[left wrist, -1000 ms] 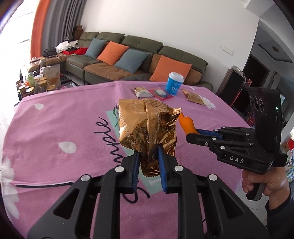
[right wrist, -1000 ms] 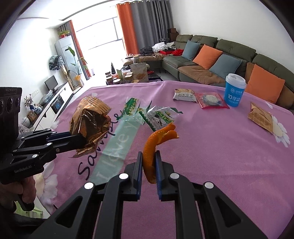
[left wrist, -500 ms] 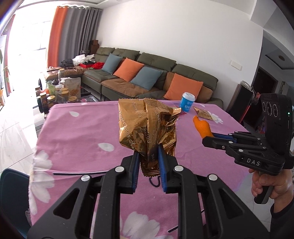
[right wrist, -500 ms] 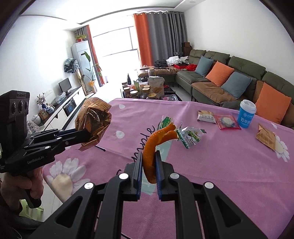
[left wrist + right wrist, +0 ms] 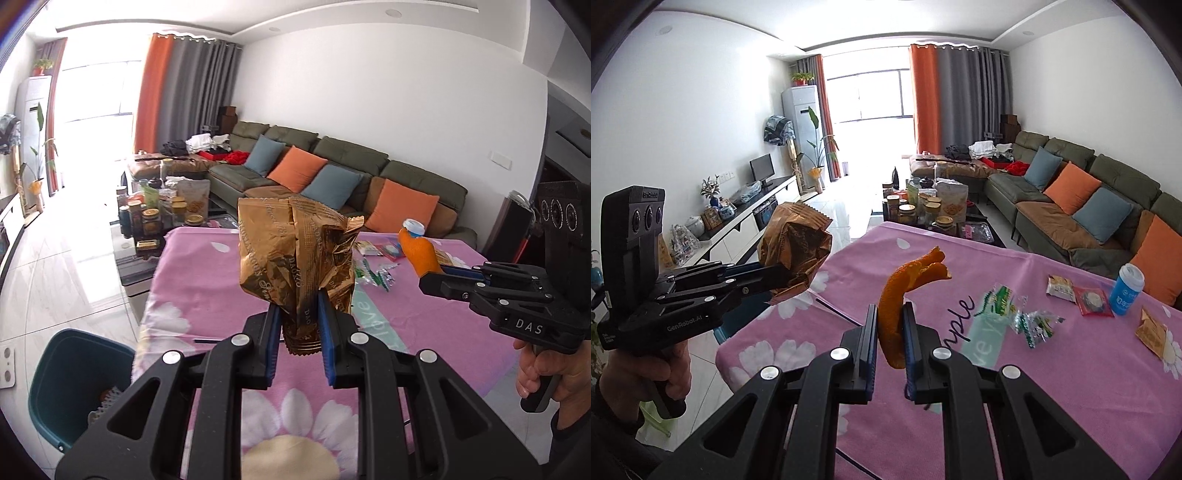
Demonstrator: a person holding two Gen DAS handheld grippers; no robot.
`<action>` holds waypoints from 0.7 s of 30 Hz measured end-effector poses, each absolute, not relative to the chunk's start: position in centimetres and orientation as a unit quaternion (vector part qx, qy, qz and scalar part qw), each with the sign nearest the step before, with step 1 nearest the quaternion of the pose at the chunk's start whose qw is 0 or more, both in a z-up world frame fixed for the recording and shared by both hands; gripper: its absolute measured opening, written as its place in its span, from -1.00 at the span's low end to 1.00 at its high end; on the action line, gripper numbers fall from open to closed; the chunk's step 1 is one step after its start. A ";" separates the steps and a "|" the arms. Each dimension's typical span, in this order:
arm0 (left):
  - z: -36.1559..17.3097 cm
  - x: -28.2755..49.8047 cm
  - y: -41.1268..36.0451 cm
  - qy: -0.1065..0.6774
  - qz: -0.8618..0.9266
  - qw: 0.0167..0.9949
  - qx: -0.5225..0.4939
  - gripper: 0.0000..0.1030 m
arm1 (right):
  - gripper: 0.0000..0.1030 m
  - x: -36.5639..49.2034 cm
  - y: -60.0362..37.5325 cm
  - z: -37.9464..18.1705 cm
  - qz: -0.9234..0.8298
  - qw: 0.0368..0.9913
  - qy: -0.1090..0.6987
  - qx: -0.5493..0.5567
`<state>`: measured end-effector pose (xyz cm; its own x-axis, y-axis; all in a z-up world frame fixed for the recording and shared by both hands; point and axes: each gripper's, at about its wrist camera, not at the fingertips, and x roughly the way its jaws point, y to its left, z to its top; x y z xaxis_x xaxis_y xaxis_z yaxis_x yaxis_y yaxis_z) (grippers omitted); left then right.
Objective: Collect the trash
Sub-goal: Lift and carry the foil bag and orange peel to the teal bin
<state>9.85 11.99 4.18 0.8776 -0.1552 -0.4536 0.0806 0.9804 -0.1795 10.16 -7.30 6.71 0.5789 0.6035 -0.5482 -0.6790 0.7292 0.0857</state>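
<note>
My left gripper (image 5: 298,325) is shut on a crumpled gold snack wrapper (image 5: 295,254), held up over the near left corner of the pink-clothed table (image 5: 207,288). The same gold wrapper (image 5: 794,247) shows at the left of the right wrist view, in the left gripper (image 5: 783,278). My right gripper (image 5: 890,332) is shut on a curled orange peel (image 5: 905,291), raised above the table (image 5: 1071,369). In the left wrist view the right gripper (image 5: 430,275) stands at the right with the orange peel (image 5: 419,254). A teal bin (image 5: 74,380) sits on the floor at the lower left, with some trash inside.
More litter lies on the cloth: green-and-silver wrappers (image 5: 1023,314), a white packet (image 5: 1060,288), a red packet (image 5: 1093,301), a gold sachet (image 5: 1152,332) and a blue paper cup (image 5: 1126,291). A low table crowded with jars (image 5: 931,210) and a green sofa (image 5: 1089,199) stand beyond.
Both grippers have pulled back and up from the table's middle toward its near left corner, still holding the wrapper and the peel. The teal bin has come into the left wrist view.
</note>
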 end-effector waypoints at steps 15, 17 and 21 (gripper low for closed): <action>6.0 3.0 19.7 0.215 0.034 0.971 -0.097 -0.62 | -0.78 8.5 1.7 7.7 0.437 0.852 0.270 -0.104; 6.0 2.1 20.8 0.214 0.048 0.971 -0.099 -0.62 | -0.78 8.4 2.9 7.8 0.447 0.846 0.269 -0.109; 5.8 0.6 23.0 0.216 0.075 0.968 -0.104 -0.62 | -0.78 8.0 5.5 7.7 0.467 0.833 0.271 -0.120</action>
<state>0.58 22.96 5.77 0.8955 0.0997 -0.4338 -0.1894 0.9673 -0.1688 7.98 5.50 7.68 0.4171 0.7127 -0.5640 -0.8429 0.5355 0.0533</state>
